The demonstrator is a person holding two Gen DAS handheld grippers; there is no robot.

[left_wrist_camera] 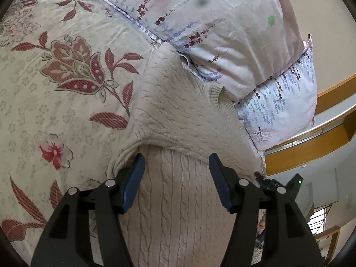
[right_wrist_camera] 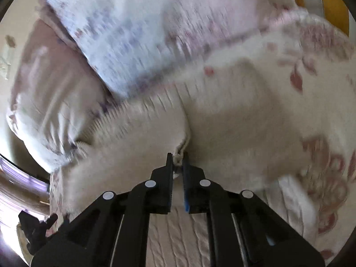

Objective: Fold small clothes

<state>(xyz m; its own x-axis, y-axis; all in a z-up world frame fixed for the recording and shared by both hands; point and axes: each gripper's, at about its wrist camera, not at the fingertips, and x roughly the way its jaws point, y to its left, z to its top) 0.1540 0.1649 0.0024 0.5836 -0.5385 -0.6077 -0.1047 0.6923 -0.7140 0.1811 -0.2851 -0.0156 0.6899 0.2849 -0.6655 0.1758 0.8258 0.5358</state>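
A cream cable-knit sweater (left_wrist_camera: pixel 178 115) lies on a floral bedspread (left_wrist_camera: pixel 55 77). In the left wrist view part of it is folded over, and a cable-knit panel runs down between the fingers. My left gripper (left_wrist_camera: pixel 176 162) is open, its blue pads on either side of that panel just below the fold edge. In the blurred right wrist view the sweater (right_wrist_camera: pixel 222 115) shows again, and my right gripper (right_wrist_camera: pixel 178 158) is shut on a pinched bit of its knit fabric.
A folded pale quilt with purple flower print (left_wrist_camera: pixel 222 22) lies just beyond the sweater, also in the right wrist view (right_wrist_camera: pixel 133 33). A wooden headboard and shelf (left_wrist_camera: pixel 311 144) stand to the right. The other gripper's black body (left_wrist_camera: pixel 278 184) shows at the right.
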